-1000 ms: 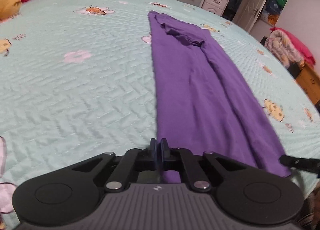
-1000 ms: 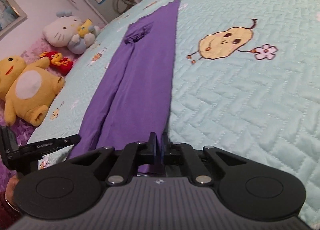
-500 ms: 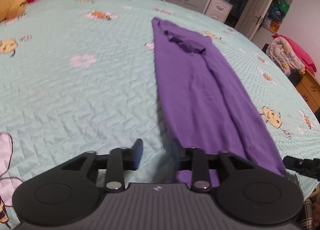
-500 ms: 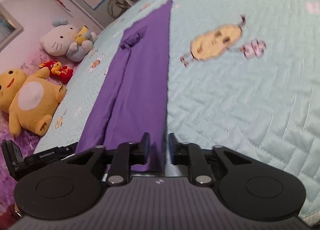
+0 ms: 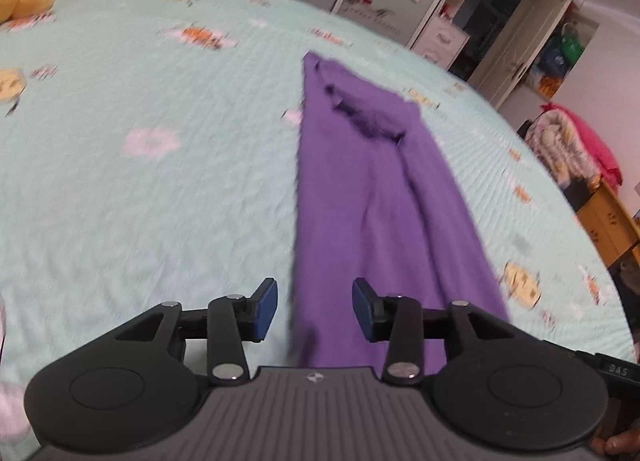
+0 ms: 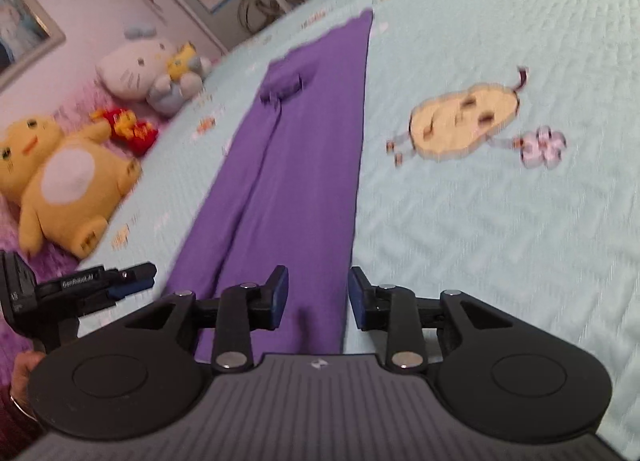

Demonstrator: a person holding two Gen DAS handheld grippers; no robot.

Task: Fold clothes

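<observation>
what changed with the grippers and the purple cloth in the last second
Both let go: the left gripper and right gripper, shut on the near end of the purple cloth a second ago, now stand open. The cloth stays folded in a long strip on the bed.

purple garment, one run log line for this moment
left gripper: open | right gripper: open | purple garment: long strip, flat on bed, unheld

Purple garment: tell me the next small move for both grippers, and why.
Probably reach forward toward the far end of the purple garment. Both the left gripper and the right gripper are open and empty, and it lies in one long narrow strip on the bedspread, needing a crosswise fold.
</observation>
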